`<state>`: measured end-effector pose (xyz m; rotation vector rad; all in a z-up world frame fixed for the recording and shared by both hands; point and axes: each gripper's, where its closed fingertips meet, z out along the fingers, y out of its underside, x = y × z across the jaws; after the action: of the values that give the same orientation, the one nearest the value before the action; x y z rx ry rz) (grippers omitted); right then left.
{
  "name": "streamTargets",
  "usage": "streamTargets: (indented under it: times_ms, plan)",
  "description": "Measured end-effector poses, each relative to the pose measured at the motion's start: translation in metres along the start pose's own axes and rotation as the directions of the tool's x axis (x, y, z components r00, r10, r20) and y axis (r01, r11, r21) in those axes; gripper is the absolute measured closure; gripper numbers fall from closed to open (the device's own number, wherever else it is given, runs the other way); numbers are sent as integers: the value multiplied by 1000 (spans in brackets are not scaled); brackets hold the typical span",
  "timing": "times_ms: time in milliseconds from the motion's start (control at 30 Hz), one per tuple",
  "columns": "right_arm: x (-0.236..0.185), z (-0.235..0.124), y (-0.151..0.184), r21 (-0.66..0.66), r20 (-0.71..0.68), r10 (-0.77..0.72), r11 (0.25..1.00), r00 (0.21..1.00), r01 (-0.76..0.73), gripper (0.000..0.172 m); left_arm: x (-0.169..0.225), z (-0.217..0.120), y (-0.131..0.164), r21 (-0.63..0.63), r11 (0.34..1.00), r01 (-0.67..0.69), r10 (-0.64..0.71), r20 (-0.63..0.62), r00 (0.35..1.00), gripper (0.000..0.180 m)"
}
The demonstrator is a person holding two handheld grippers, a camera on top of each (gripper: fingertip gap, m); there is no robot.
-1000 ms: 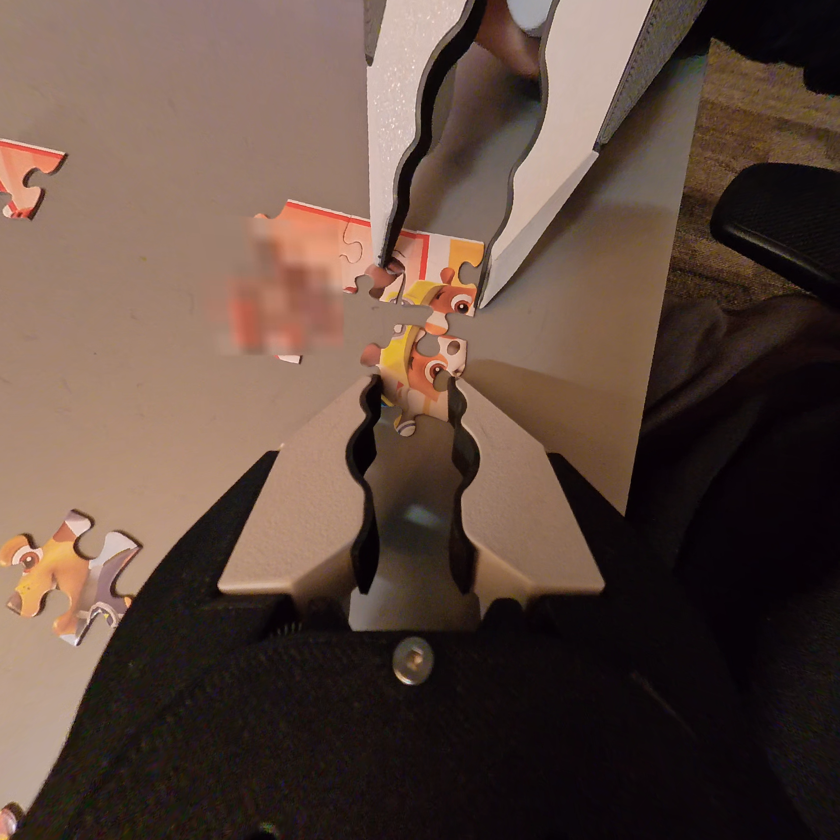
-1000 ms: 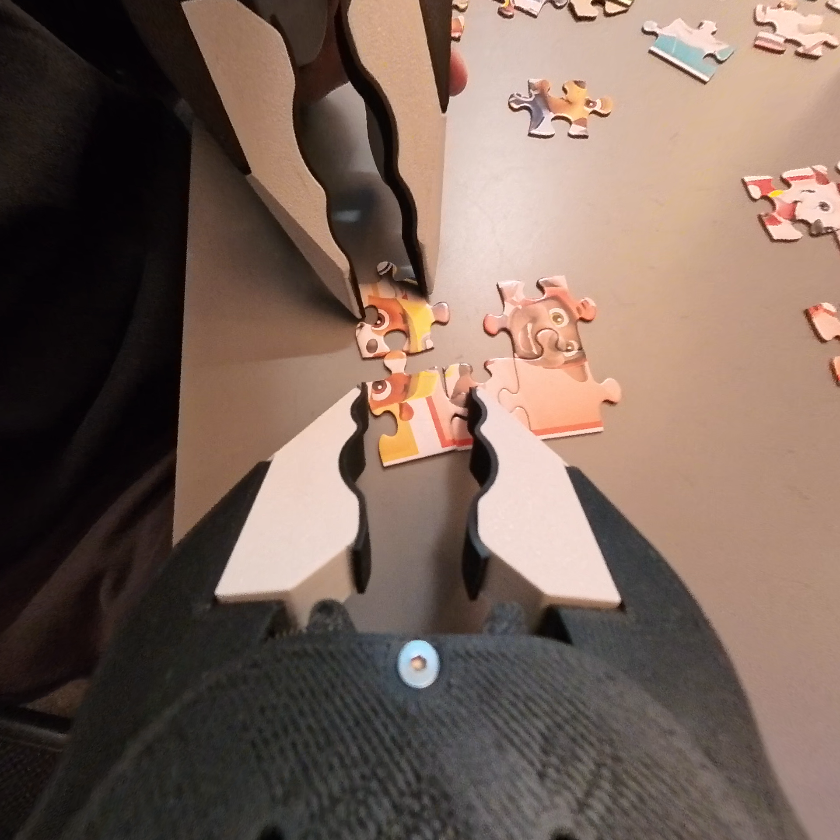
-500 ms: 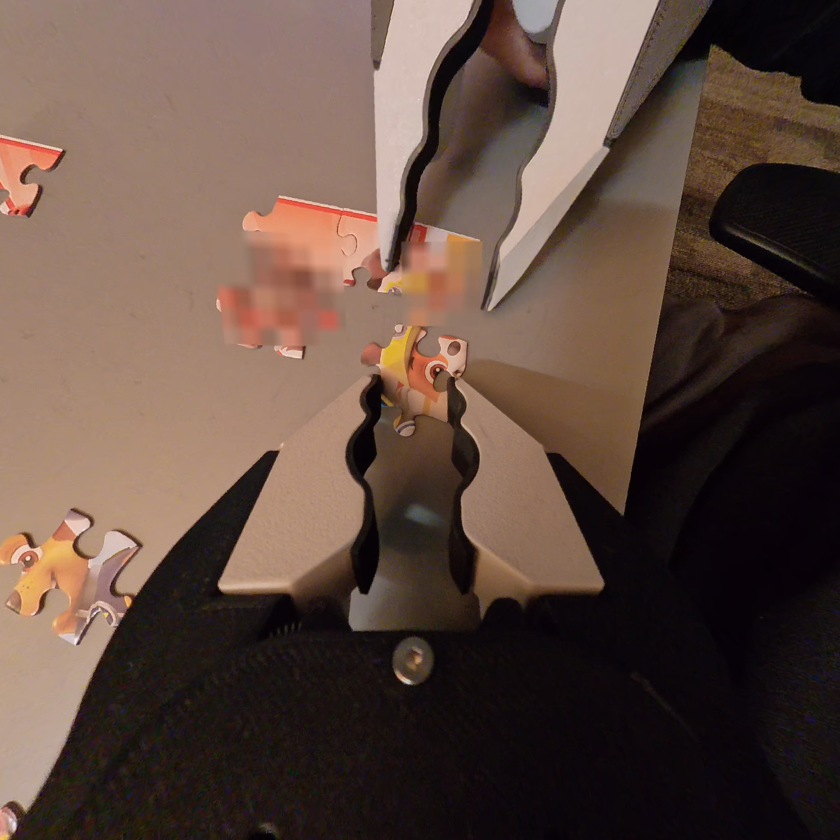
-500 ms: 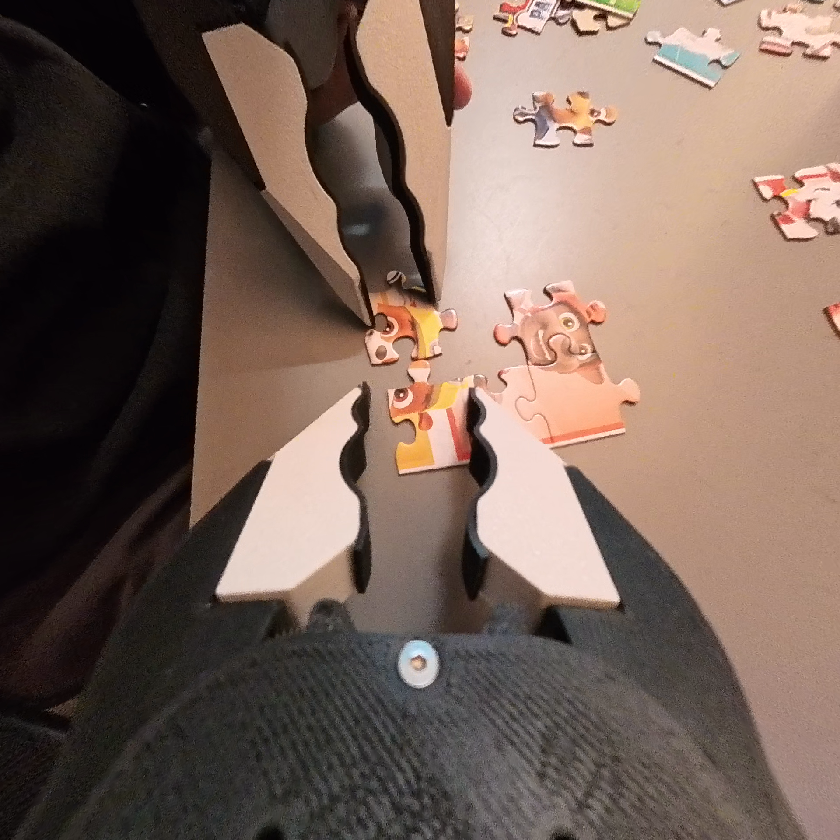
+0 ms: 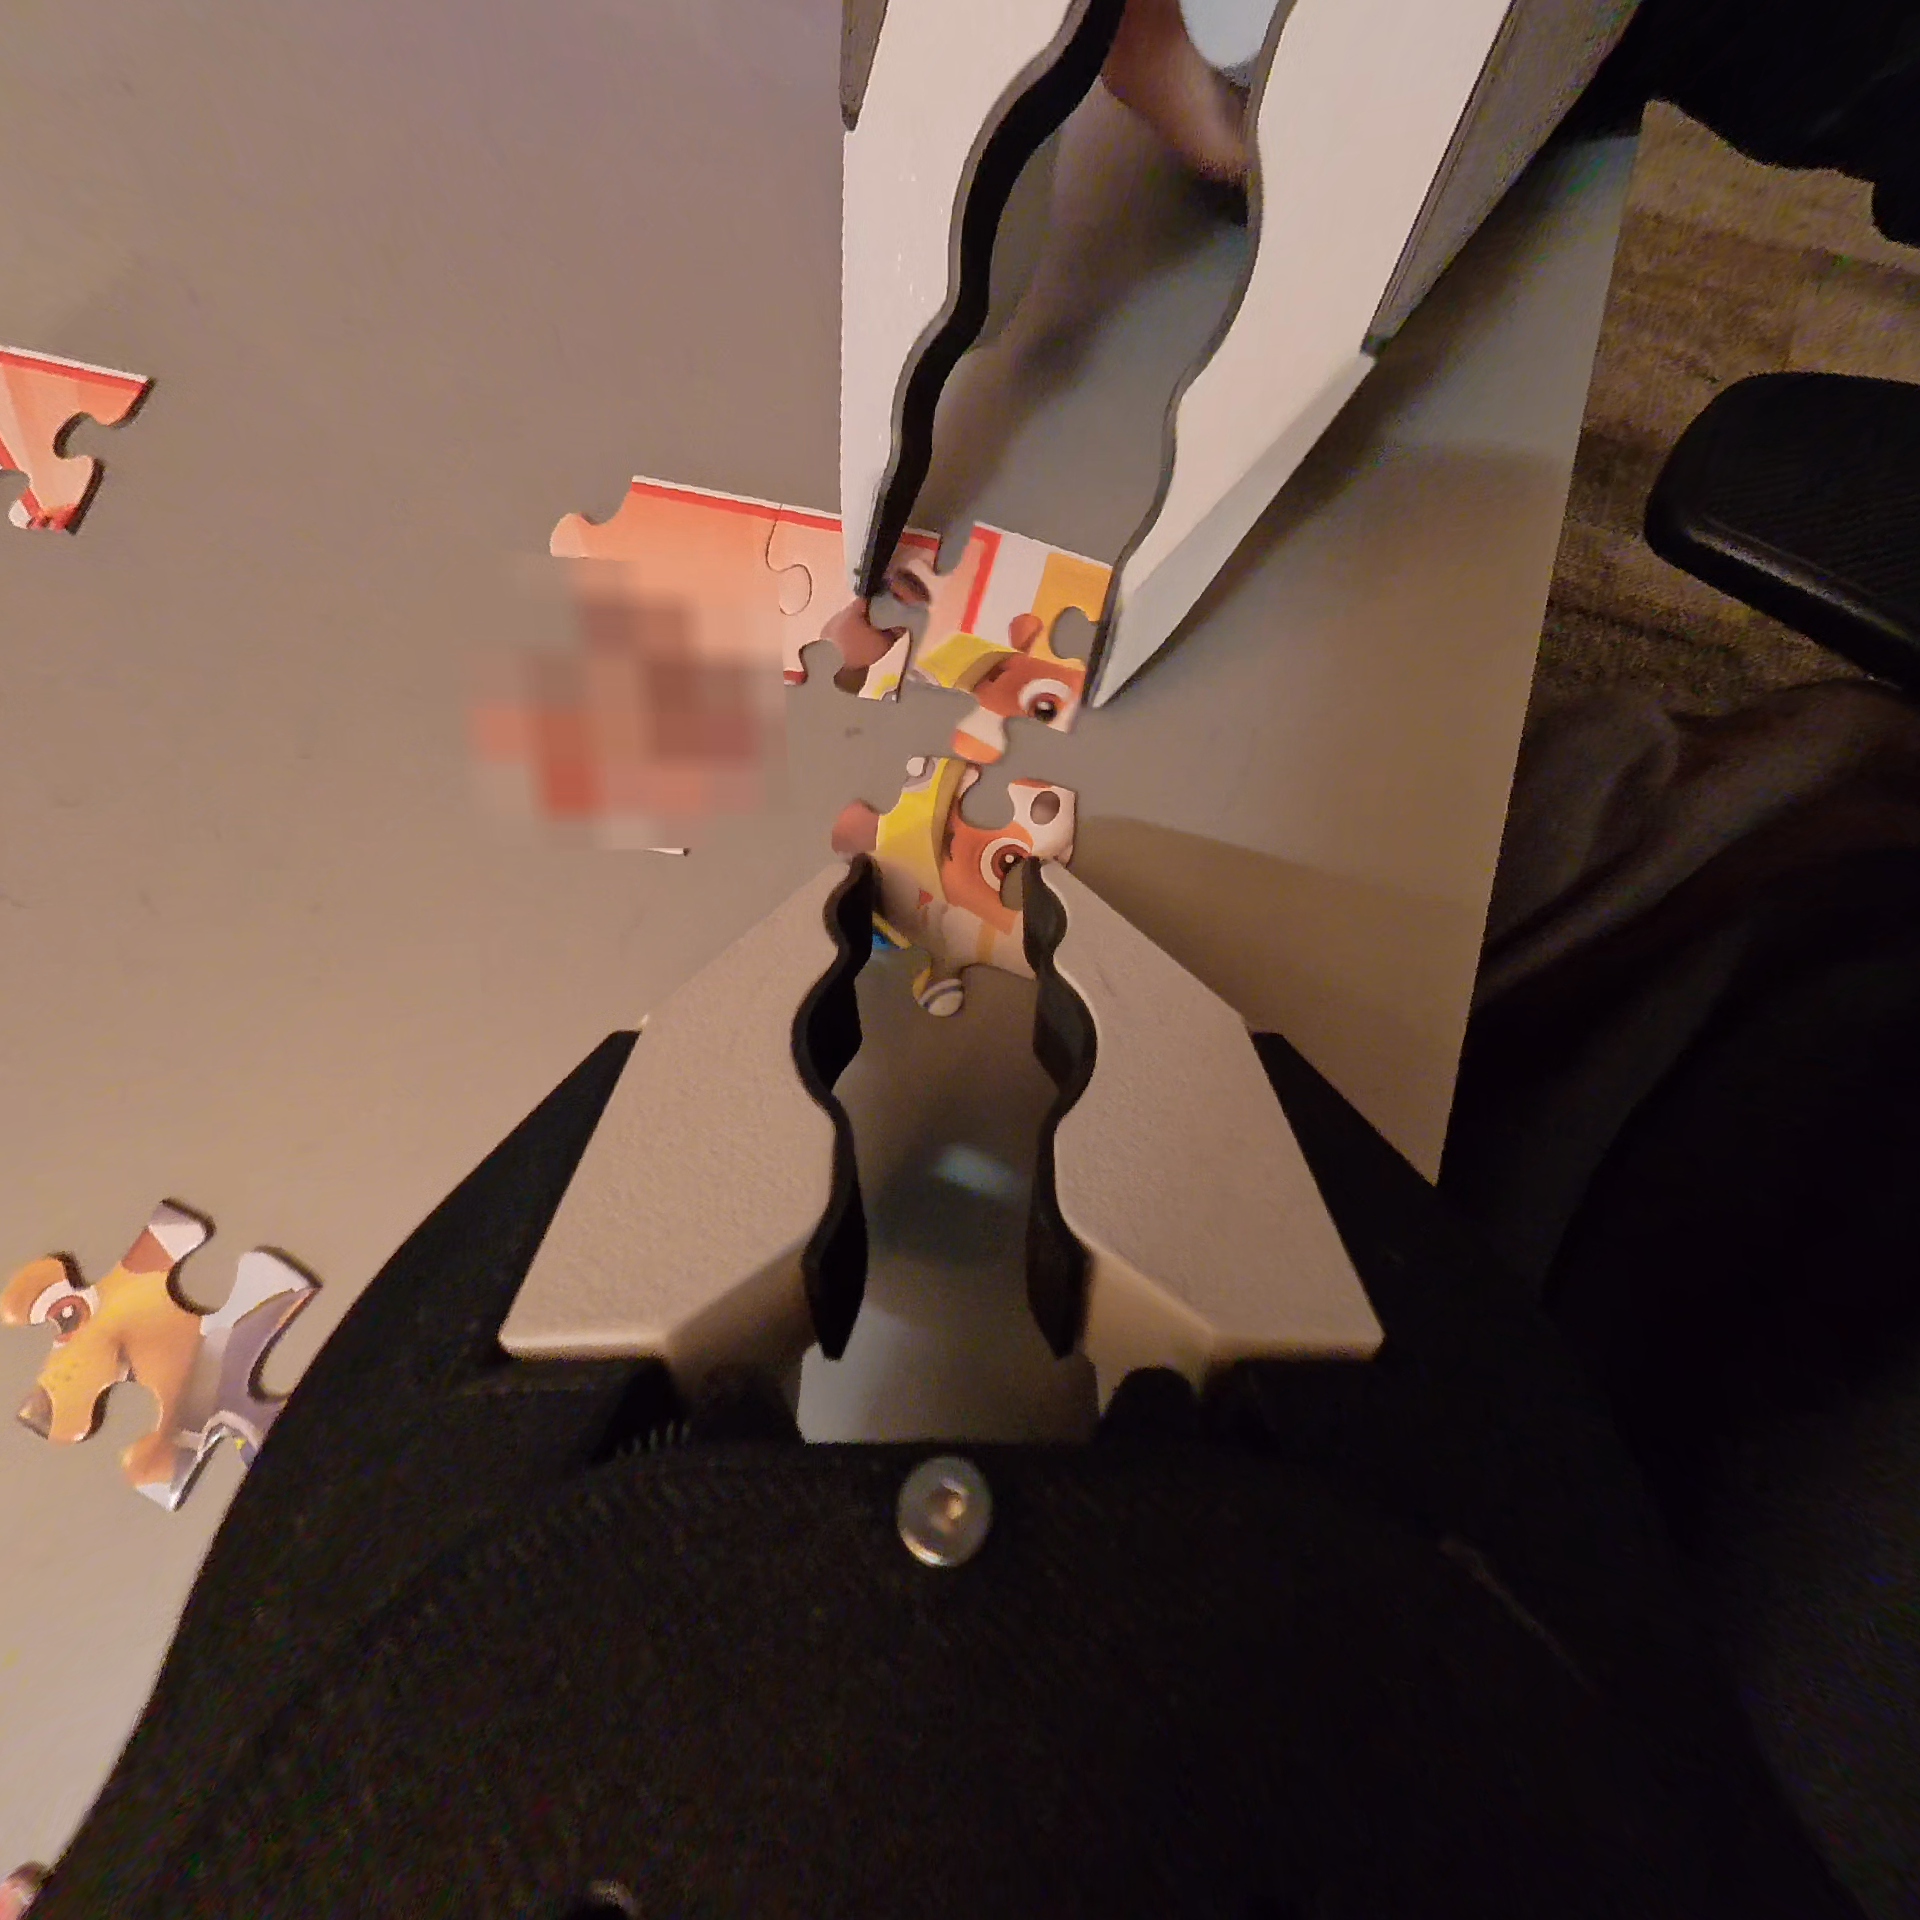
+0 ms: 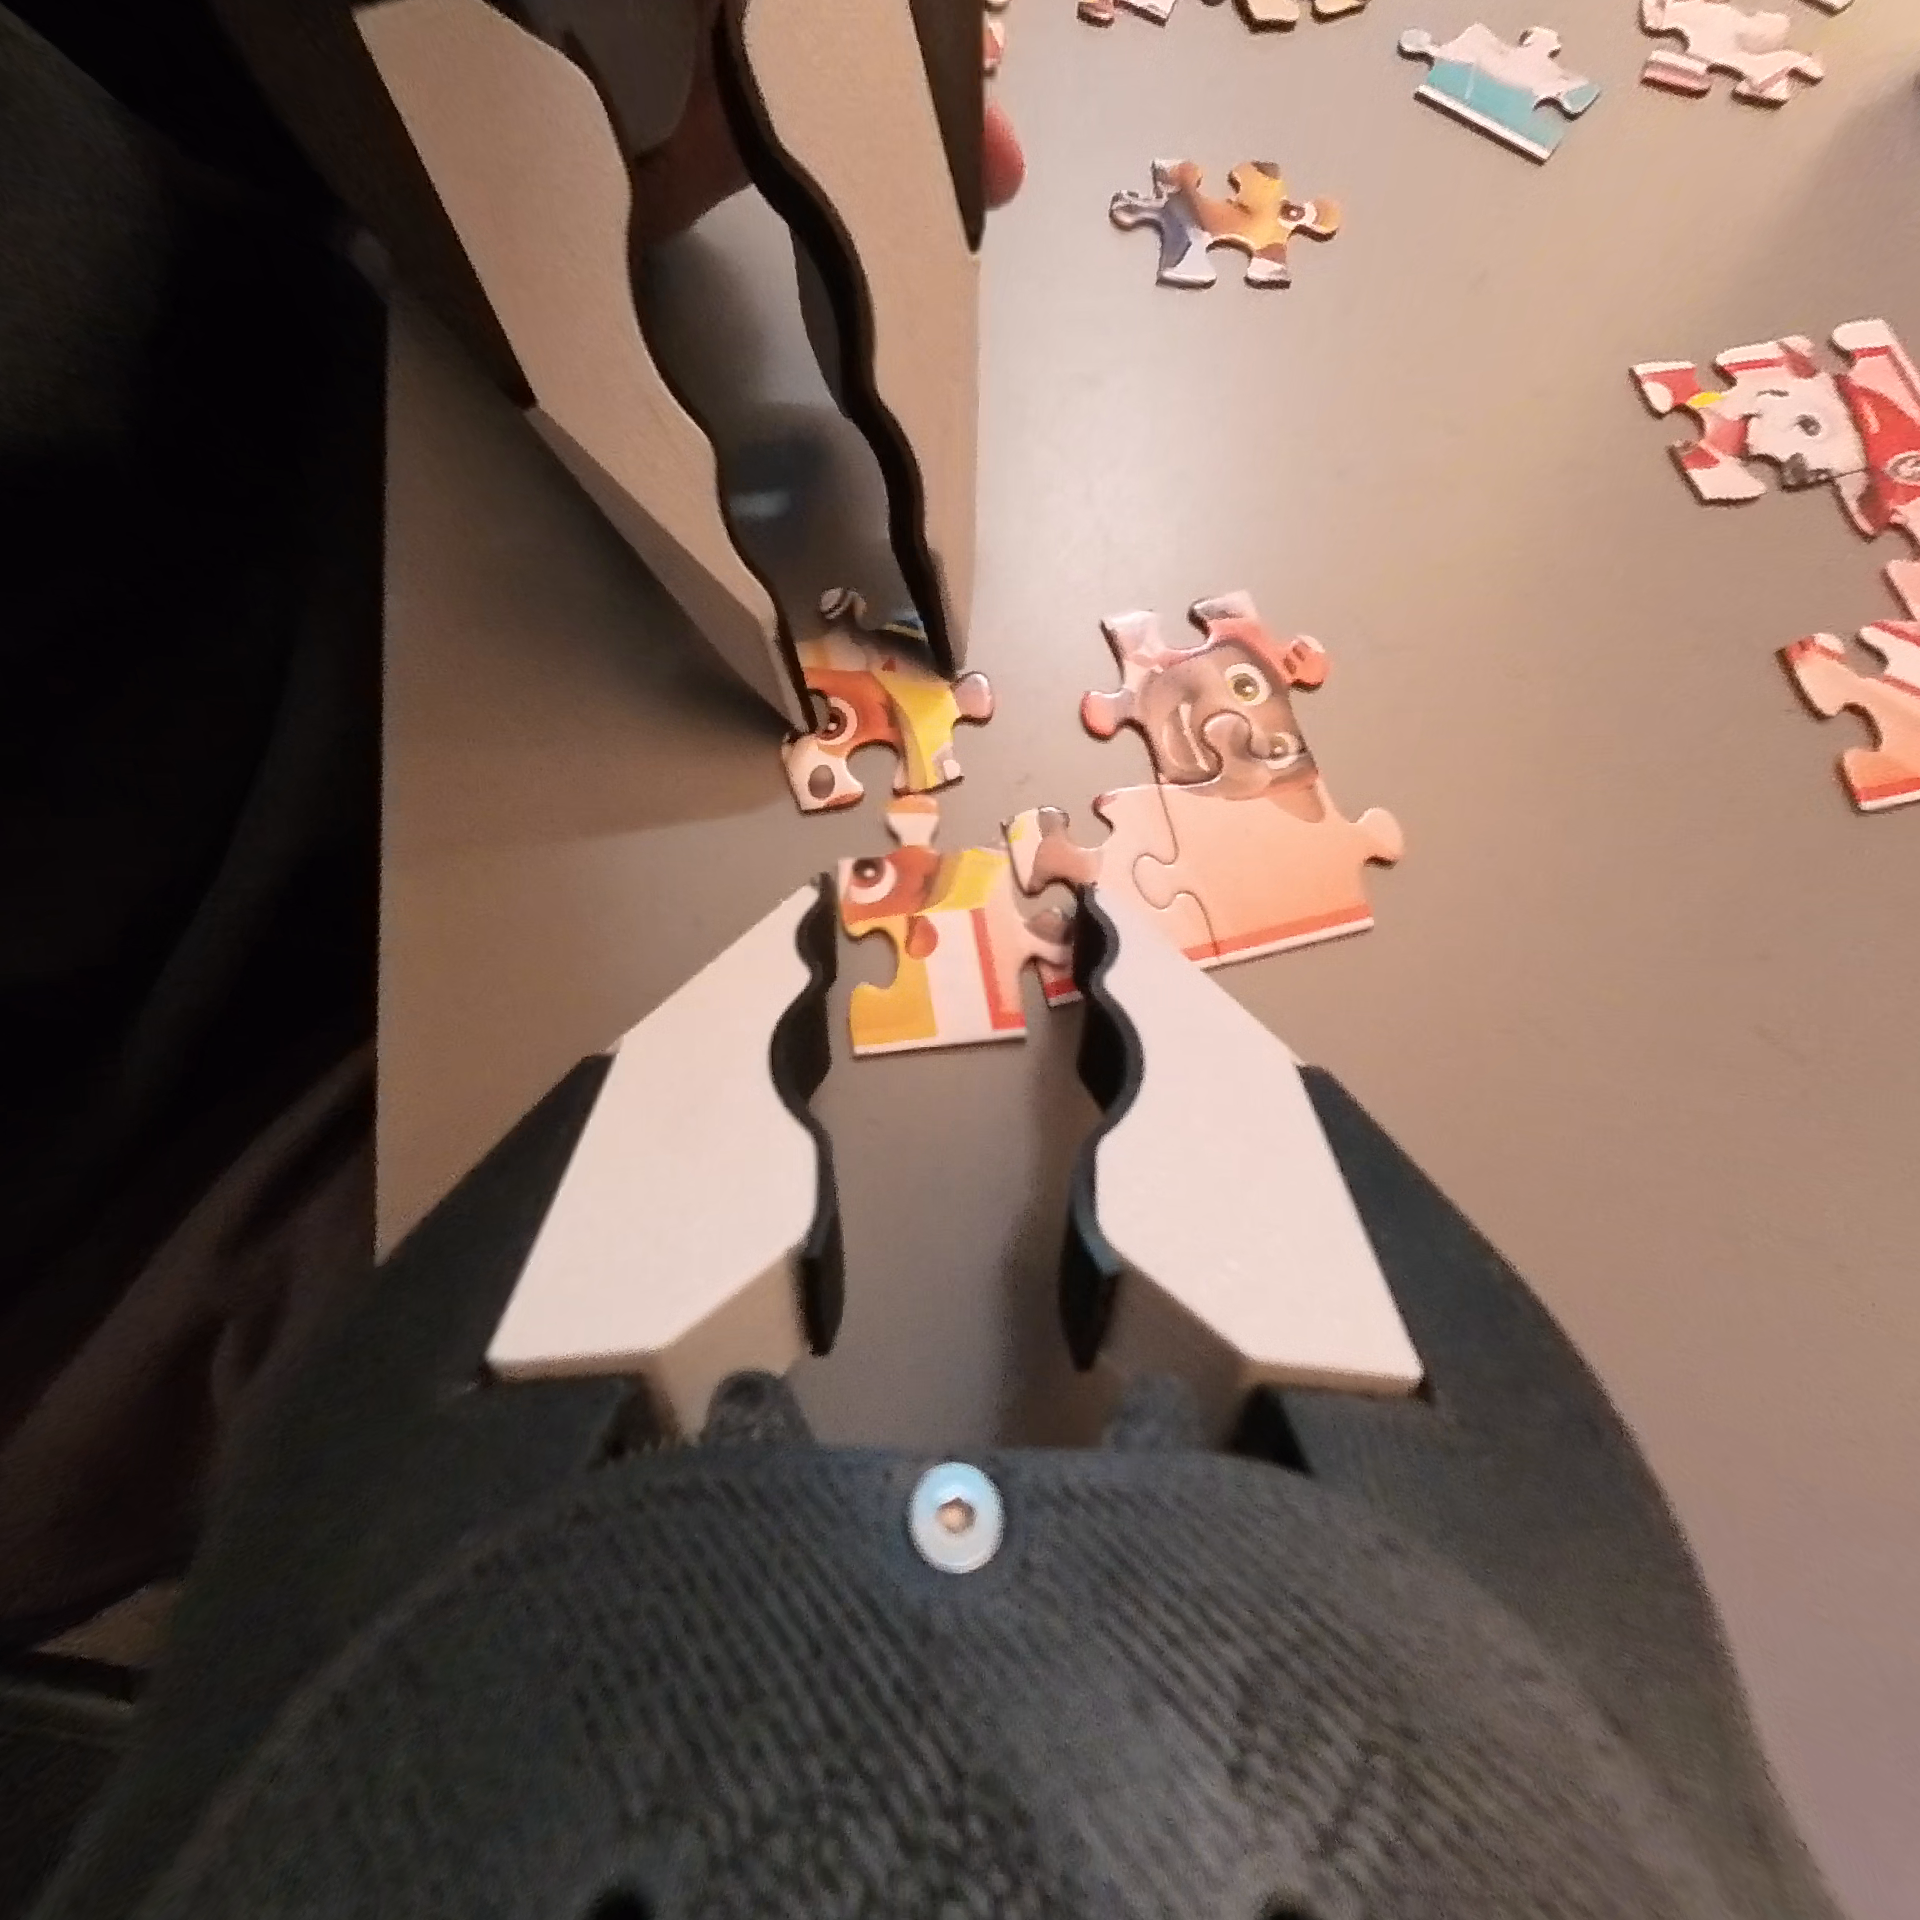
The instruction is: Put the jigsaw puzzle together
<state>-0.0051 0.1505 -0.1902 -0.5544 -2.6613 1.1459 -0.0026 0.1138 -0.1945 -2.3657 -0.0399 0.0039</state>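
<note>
Left wrist view: the left gripper pinches an orange-and-yellow puzzle piece flat on the grey table, both pads against its sides; just beyond that piece lies a bordered puzzle piece. Right wrist view: the right gripper has its fingers spread around the bordered puzzle piece, left pad touching its edge, right pad resting over the joined pink pieces beside it, and the pinched piece lies just beyond.

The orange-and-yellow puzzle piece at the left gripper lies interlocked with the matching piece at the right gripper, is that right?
Not interlocked: the right wrist view shows bare table between the orange-and-yellow puzzle piece at the left gripper and the matching piece at the right gripper.
</note>
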Motion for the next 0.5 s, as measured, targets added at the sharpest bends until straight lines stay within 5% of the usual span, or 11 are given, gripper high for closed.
streamTargets:
  times_ms: [167,500]
  plan:
    - [-5,1,-1,12,34,4,1000,999,-5,140,1,1,-1,2,1000,1,-1,8,1000,154]
    - [-7,0,-2,15,22,-20,1000,1000,19,141,1,1,-1,9,1000,7,-7,8,1000,154]
